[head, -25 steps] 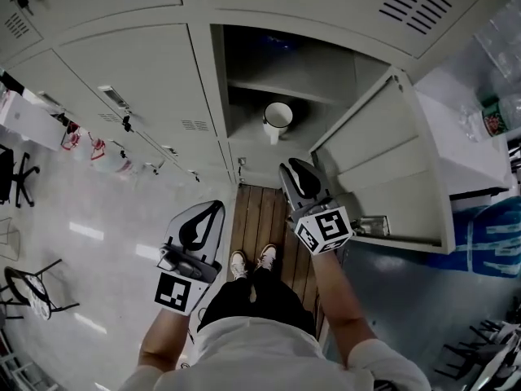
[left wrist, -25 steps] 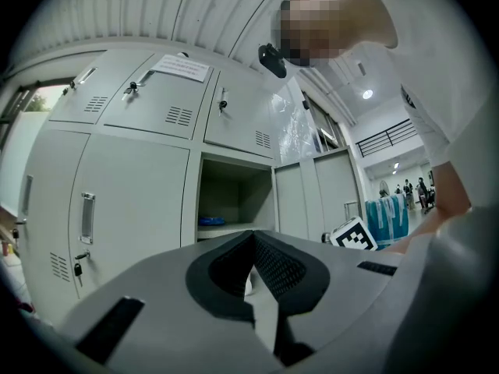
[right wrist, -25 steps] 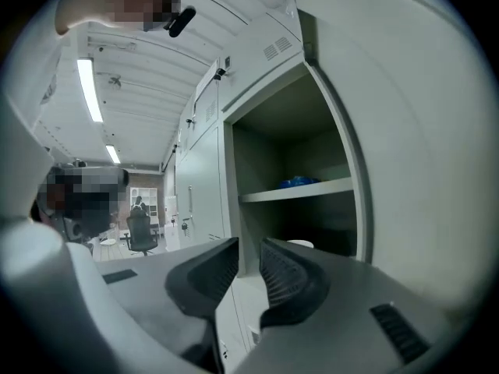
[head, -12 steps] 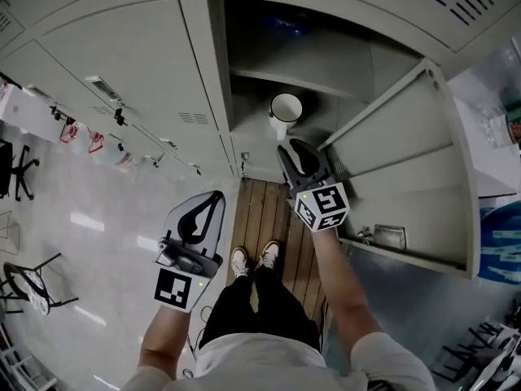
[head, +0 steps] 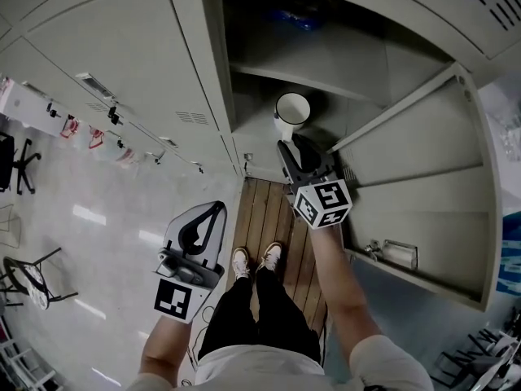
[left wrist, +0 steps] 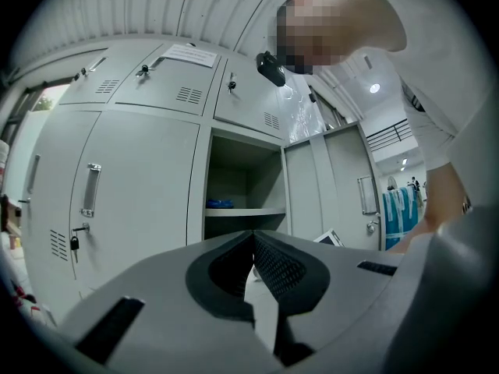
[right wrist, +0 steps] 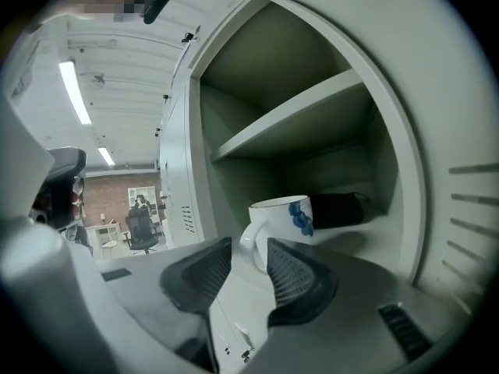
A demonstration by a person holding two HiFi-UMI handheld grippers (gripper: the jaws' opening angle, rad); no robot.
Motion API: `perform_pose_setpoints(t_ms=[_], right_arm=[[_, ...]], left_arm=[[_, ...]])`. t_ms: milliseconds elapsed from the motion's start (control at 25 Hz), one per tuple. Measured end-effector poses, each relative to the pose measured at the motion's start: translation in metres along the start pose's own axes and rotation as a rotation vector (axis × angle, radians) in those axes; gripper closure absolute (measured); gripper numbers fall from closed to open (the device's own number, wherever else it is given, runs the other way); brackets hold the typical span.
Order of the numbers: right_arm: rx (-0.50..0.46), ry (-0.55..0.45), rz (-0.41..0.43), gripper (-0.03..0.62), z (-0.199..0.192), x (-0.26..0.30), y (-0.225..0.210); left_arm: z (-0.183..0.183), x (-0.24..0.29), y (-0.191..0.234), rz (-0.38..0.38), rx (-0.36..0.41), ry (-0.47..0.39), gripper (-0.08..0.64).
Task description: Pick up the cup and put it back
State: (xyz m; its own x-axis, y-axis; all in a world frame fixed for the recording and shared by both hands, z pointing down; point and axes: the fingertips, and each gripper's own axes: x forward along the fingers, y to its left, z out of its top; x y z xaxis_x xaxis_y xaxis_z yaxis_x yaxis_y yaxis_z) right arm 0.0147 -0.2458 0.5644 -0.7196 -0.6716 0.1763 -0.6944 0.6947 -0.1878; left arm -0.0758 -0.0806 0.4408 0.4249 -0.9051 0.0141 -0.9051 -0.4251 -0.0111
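Scan left to right. Far left: black office chair (head: 12, 169) on pale floor (head: 106, 251), well apart from everything else. Next, closed locker doors (head: 122, 47), grey, with vent slots and handles. Then left gripper (head: 215, 210), low in front of those doors and over the floor, pointing at the lockers. Fingers shut tip to tip in the left gripper view, nothing between them, nothing held. Just right of it, shoes (head: 252, 259) on a strip of wooden boards (head: 264, 210) leading up to the lockers. Above the boards, open compartment (head: 244, 104) with a shelf (head: 326, 88) across it. On the shelf, something blue (head: 297, 19), too dim to identify. Under the shelf, cup (head: 293, 108) upright on the compartment's bottom, white with a blue mark on its side, handle turned out toward the right gripper (head: 286, 147). Behind cup, dark object (right wrist: 339, 209) lying near the back wall, not identifiable. Right gripper at the compartment mouth, just beside cup. Fingers apart and opening, cup handle in line with the gap just past the tips, pads not pressing on it, so no grip. Light contact with the handle: cannot tell. Far right: locker door (head: 423, 169) swung wide open, latch handle (head: 399, 253) near its lower edge.
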Motion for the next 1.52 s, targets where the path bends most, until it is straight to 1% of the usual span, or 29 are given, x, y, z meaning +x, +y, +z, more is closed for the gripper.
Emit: perform_pose_setpoints(t_ms=[280,440,560,680,880,1000,1160,1360,1520], right_arm=[[-0.076,0.007,0.046,0.47,0.001,0.012,0.002],[-0.101,0.015,0.079,0.476,-0.002,0.017,0.006],[-0.103,0.008,0.098,0.48,-0.003,0.02,0.008],[-0.094,0.001,0.1,0.518,-0.003,0.022,0.006],[-0.099,-0.009,0.108,0.522,-0.002,0.025,0.008],[-0.119,-0.028,0.117,0.535,0.0,0.027,0.01],[-0.068,-0.085,0.138,0.538,0.008,0.025,0.008],[-0.118,-0.078,0.151,0.541,0.01,0.027,0.013],[-0.114,-0.088,0.167,0.546,0.015,0.027,0.013]], left_arm=[[-0.016,-0.004,0.006,0.03,-0.012,0.032,0.538],[-0.022,-0.008,0.011,0.049,-0.018,0.046,0.538],[-0.024,-0.01,0.014,0.063,-0.023,0.052,0.538],[-0.027,-0.013,0.015,0.073,-0.026,0.061,0.538],[-0.03,-0.015,0.017,0.084,-0.03,0.071,0.538],[-0.031,-0.014,0.017,0.087,-0.033,0.072,0.538],[-0.034,-0.015,0.019,0.093,-0.037,0.081,0.538],[-0.037,-0.014,0.022,0.095,-0.036,0.089,0.538],[-0.036,-0.012,0.023,0.093,-0.037,0.085,0.538]])
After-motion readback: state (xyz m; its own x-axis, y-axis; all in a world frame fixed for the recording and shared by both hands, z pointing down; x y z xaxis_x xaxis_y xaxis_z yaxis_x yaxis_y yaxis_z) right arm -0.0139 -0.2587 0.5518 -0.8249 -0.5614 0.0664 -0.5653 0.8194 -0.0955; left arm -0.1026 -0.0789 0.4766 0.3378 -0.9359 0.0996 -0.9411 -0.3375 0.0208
